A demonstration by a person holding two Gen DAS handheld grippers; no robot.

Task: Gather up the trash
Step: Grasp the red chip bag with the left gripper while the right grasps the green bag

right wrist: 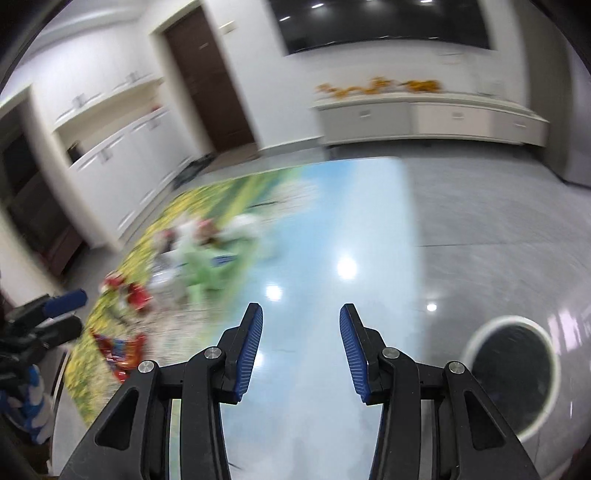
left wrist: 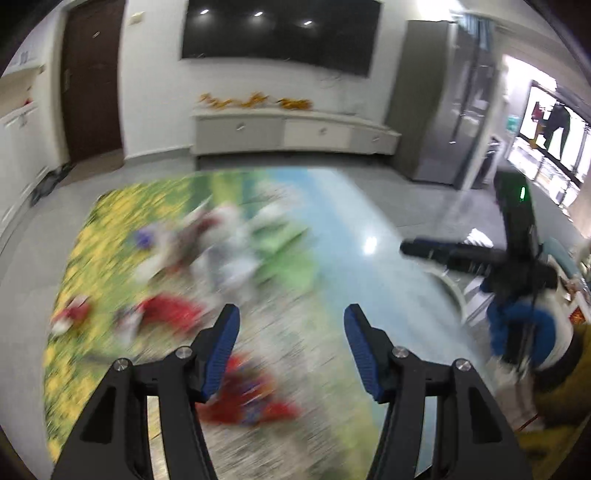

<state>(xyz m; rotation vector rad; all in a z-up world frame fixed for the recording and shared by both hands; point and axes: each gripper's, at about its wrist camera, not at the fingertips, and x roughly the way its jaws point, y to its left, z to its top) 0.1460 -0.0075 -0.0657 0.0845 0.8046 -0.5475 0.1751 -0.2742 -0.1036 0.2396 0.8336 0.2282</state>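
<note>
Several pieces of trash lie blurred on a printed floor mat (left wrist: 325,229): red wrappers (left wrist: 170,310), a red and blue wrapper (left wrist: 255,391) just below my left gripper (left wrist: 291,321), and white and green scraps (left wrist: 236,243). My left gripper is open and empty above them. My right gripper (right wrist: 301,317) is open and empty over the blue part of the mat (right wrist: 332,221). The red wrappers (right wrist: 122,354) lie to its left. A round bin with a white rim (right wrist: 476,339) stands on the floor at its lower right. The right gripper shows in the left wrist view (left wrist: 424,251).
A low white cabinet (left wrist: 291,133) with orange items stands under a wall TV (left wrist: 280,33). A brown door (left wrist: 92,81) and white cupboards (right wrist: 110,155) are at the left. A steel fridge (left wrist: 454,110) is at the right. Grey tile floor (right wrist: 498,221) surrounds the mat.
</note>
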